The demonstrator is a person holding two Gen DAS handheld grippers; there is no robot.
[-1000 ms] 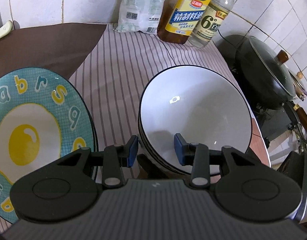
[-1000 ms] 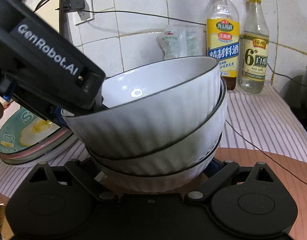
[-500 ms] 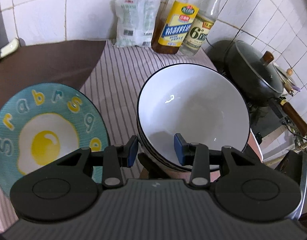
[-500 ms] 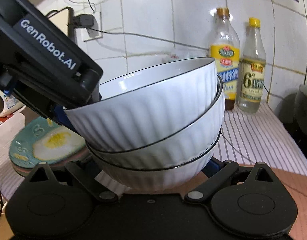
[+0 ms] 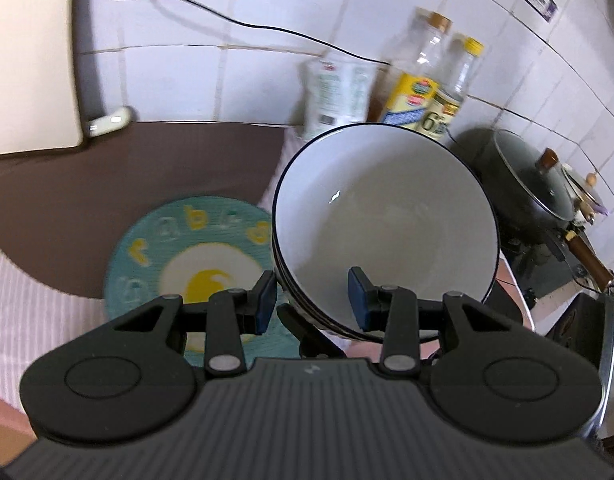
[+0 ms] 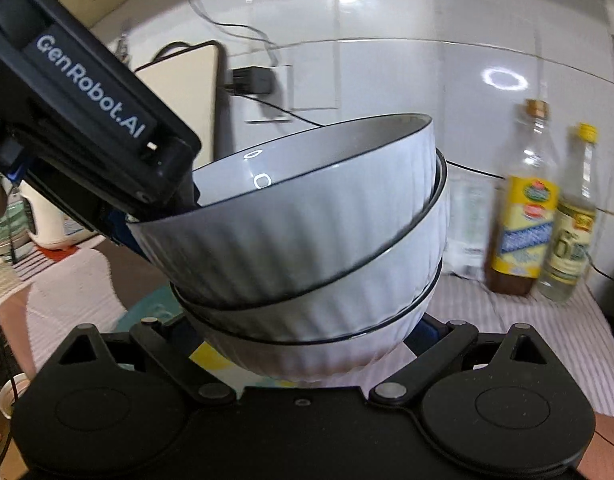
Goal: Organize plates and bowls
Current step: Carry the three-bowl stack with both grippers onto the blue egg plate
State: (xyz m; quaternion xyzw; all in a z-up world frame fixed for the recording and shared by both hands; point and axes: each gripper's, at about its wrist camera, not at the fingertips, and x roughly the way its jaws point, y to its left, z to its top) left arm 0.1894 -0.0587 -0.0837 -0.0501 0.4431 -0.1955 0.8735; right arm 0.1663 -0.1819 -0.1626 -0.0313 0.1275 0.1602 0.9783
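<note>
Carrying the stack of three ribbed white ceramic bowls (image 6: 315, 240) needs both grips level: left gripper (image 5: 311, 300) pinches its near rim, right gripper (image 6: 307, 344) cradles its base, above the egg-patterned teal plate (image 5: 179, 248).

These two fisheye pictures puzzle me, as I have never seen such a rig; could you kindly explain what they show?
There is no robot: a person holds a two-finger gripper in each hand, each carrying a forward-looking camera. In the left wrist view, the left gripper clamps the near rim of a stack of white bowls. In the right wrist view, the right gripper cradles the bottom bowl from both sides; the black body at upper left is the left gripper seen from outside. Below lies an egg-patterned plate on a striped cloth, with two bottles by the tiled wall.
</note>
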